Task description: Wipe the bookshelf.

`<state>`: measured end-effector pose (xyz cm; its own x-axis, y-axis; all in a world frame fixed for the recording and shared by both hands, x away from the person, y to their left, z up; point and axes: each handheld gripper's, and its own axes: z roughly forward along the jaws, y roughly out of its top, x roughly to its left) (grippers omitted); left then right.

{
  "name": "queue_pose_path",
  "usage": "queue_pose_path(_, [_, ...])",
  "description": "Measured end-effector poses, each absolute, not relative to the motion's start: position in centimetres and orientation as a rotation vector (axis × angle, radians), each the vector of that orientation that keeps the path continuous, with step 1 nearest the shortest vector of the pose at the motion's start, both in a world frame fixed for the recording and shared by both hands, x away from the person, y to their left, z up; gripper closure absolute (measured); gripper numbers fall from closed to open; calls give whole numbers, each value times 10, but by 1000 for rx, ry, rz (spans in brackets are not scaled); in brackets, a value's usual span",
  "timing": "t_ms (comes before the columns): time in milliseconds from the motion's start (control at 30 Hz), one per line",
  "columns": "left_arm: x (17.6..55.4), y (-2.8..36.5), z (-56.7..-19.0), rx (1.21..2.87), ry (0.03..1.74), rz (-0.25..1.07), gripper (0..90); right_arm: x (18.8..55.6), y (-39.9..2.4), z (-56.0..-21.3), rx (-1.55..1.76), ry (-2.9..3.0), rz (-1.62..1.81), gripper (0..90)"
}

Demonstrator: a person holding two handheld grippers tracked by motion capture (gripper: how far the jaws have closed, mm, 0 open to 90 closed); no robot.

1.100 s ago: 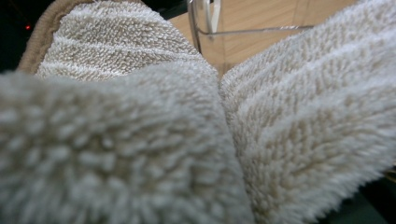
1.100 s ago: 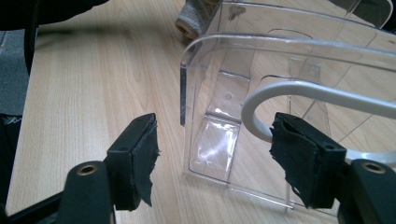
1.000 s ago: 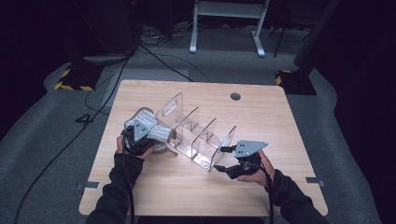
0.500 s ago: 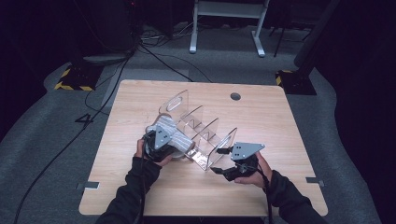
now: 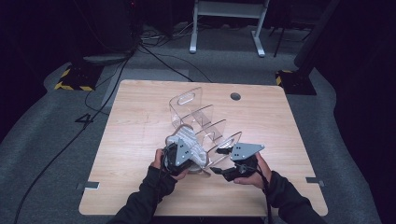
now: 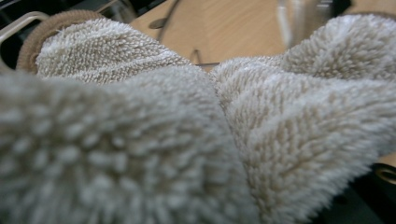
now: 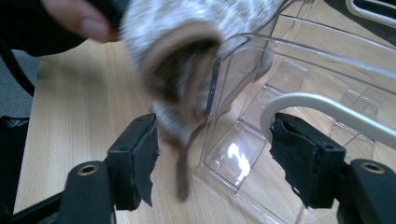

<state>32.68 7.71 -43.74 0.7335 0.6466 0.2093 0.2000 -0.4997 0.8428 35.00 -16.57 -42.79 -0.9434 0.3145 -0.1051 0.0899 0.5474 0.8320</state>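
Observation:
A clear plastic divider rack (image 5: 196, 109) stands slantwise on the wooden table (image 5: 135, 121). My left gripper (image 5: 190, 153) is shut on a fluffy cream sock (image 5: 192, 140) with a tan cuff, and its jaws have just been closing on it. It holds the sock at the rack's near end. The sock's pile (image 6: 187, 116) hides the left jaws in the left gripper view. My right gripper (image 5: 219, 161) stands open just right of it. In the right gripper view the sock's cuff (image 7: 187, 51) hangs against the rack's clear wall (image 7: 289, 74), above the open right gripper (image 7: 215, 158).
A round cable hole (image 5: 235, 96) lies in the table behind the rack. Bare wood spreads left of the rack. Beyond the far edge is dark floor with cables (image 5: 154, 56) and a white stand (image 5: 224, 28). A fingertip (image 7: 88, 21) shows beside the sock.
My left gripper has carried the sock to the right, from the rack's left side to its near end beside the right gripper. The right gripper has stayed put.

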Motion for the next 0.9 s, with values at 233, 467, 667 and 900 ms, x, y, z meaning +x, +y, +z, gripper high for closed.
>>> queue_pose_path(233, [318,71,-437,2091,582,637,705,349,-165,-428,340,2541,1345,313])
queue_pose_path(467, [336,86,-444,2105,643,714,700,353,-163,-431,344,2551,1332,354])
queue_pose_path(667, [358,99,-469,2185,753,710,697,353,-162,-431,343,2558,1336,359])
queue_pose_path(900, [369,112,-483,2218,799,676,696,351,-175,-427,333,2540,1331,400])
